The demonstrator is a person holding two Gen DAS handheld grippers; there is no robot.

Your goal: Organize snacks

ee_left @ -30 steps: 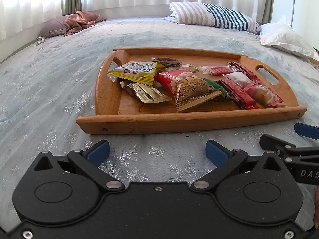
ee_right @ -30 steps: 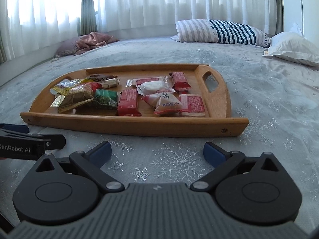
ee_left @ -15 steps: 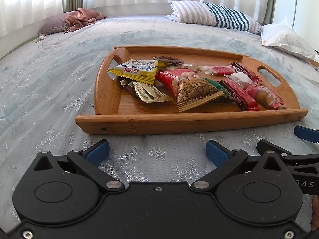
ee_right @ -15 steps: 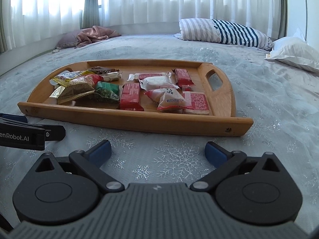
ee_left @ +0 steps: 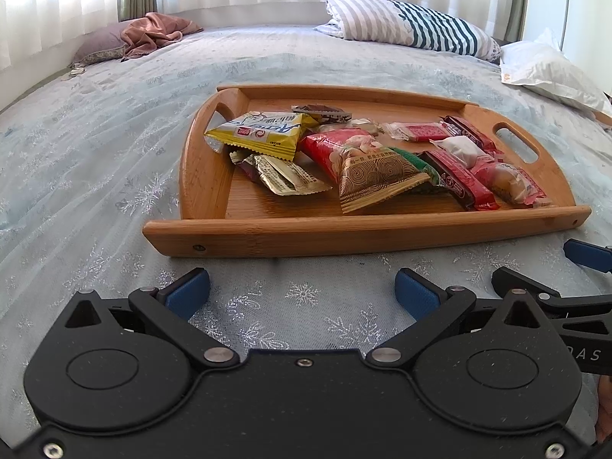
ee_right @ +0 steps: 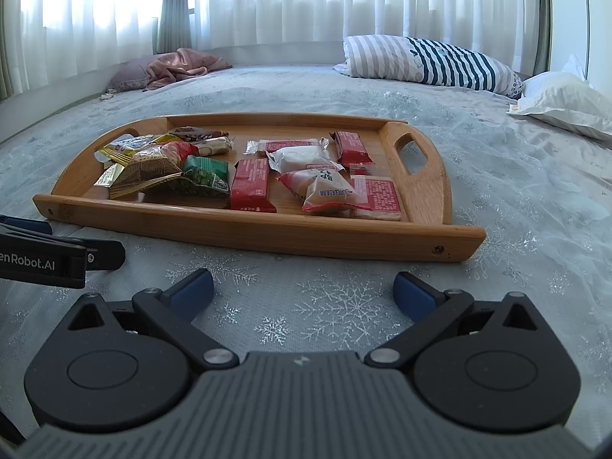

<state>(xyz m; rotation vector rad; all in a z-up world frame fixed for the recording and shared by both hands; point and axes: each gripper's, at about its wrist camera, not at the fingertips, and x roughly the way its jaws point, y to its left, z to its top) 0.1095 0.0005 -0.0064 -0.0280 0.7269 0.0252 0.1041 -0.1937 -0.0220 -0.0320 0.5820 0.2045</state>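
From the left wrist camera, we see our left gripper (ee_left: 302, 292) held low over a pale blue bedspread (ee_left: 95, 160) patterned with snowflakes; its blue-padded fingers are spread wide with nothing between them. Just beyond lies a wooden tray (ee_left: 344, 231) with cut-out handles at both ends, flat on the bed. The snacks sit piled inside it: a yellow packet (ee_left: 260, 134) at the far left, a crumpled gold wrapper (ee_left: 287, 176) nearer us, a red bag (ee_left: 332, 145) in the middle partly under a brown spiral-patterned packet (ee_left: 376, 179), and dark red bars (ee_left: 459, 183) toward the right. At the right edge, part of our right gripper (ee_left: 566, 287) shows. A striped pillow (ee_left: 413, 28) lies far off by white curtains.

From the right wrist camera, our right gripper (ee_right: 304, 290) likewise hangs over the bedspread, jaws released and empty, near the tray's (ee_right: 267, 229) near rim. Here the tray's right half shows tidier items: a red bar (ee_right: 250, 183), a white packet (ee_right: 302, 157), a clear-wrapped cake (ee_right: 325, 191) and a red-labelled flat packet (ee_right: 376, 197). A green packet (ee_right: 204, 174) lies by the spiral one. Our left gripper (ee_right: 57, 256) shows at the left edge.
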